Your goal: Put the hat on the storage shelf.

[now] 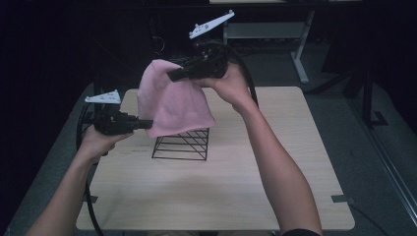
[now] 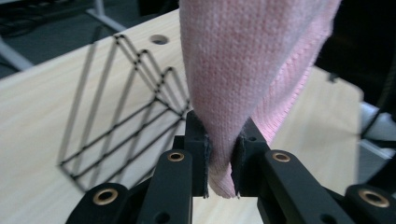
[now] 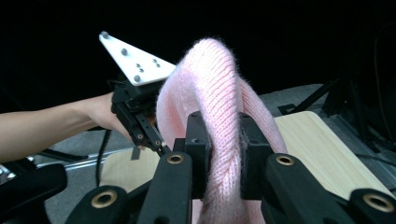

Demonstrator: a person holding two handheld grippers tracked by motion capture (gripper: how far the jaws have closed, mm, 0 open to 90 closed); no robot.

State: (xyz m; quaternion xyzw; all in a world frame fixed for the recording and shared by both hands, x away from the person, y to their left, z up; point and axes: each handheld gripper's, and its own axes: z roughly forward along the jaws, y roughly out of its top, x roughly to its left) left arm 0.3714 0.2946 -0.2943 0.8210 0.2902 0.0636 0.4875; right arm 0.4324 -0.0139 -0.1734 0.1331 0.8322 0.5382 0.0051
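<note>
Pink knit beanie (image 1: 172, 101) held up over the black wire rack (image 1: 182, 144), at table (image 1: 221, 196) 12 o'clock | we pinch its lower edge with left gripper (image 1: 147, 124), its top fold with right gripper (image 1: 172, 74) | judged: lifted and gripped; draping on rack remains

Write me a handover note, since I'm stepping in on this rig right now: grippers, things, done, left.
Left gripper: shut on the lower corner of the pink knit cloth.
Right gripper: shut on the cloth's upper edge, raised above the table.
Cloth hangs between both, in front of the black wire rack, which stands on the table.
Done: cloth lifted, gripped at two points.
Left: probably draping it over the rack.
</note>
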